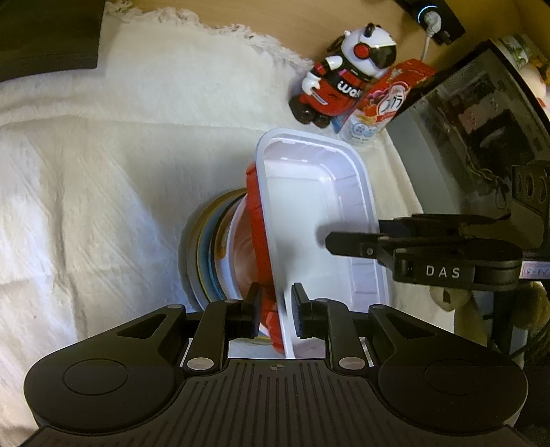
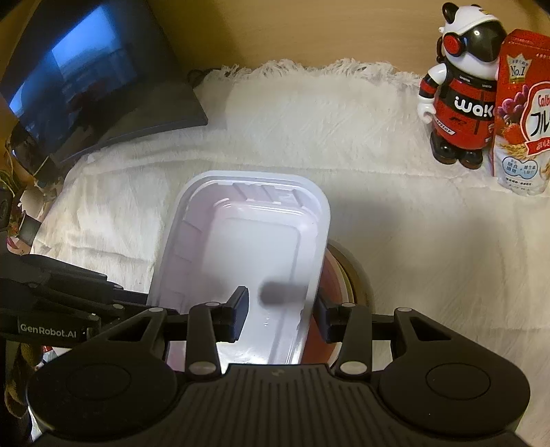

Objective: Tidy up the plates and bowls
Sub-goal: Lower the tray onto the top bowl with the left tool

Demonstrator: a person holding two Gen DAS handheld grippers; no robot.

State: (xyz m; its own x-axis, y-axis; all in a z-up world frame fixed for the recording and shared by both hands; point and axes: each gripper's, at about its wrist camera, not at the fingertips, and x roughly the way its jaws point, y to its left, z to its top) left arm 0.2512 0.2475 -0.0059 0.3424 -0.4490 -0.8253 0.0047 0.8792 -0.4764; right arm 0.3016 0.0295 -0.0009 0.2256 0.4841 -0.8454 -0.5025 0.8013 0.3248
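A fluffy white fringed cloth (image 2: 309, 137) covers a tan wooden tabletop (image 2: 309, 31); a dark open laptop (image 2: 86, 79) sits far left under warm light.

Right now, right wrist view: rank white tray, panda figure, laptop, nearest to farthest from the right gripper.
1. white tray, its right rim between the right gripper fingers.
2. laptop, far left, and panda figure, far right: too close to call.

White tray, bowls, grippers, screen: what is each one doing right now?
White tray: empty, tilted, sitting atop the stack.
Red bowl: nested under the tray.
Stack of plates: piled on the cloth.
Left gripper: open, straddling the tray rim.
Right gripper: open, straddling the rim.
Laptop: screen on.
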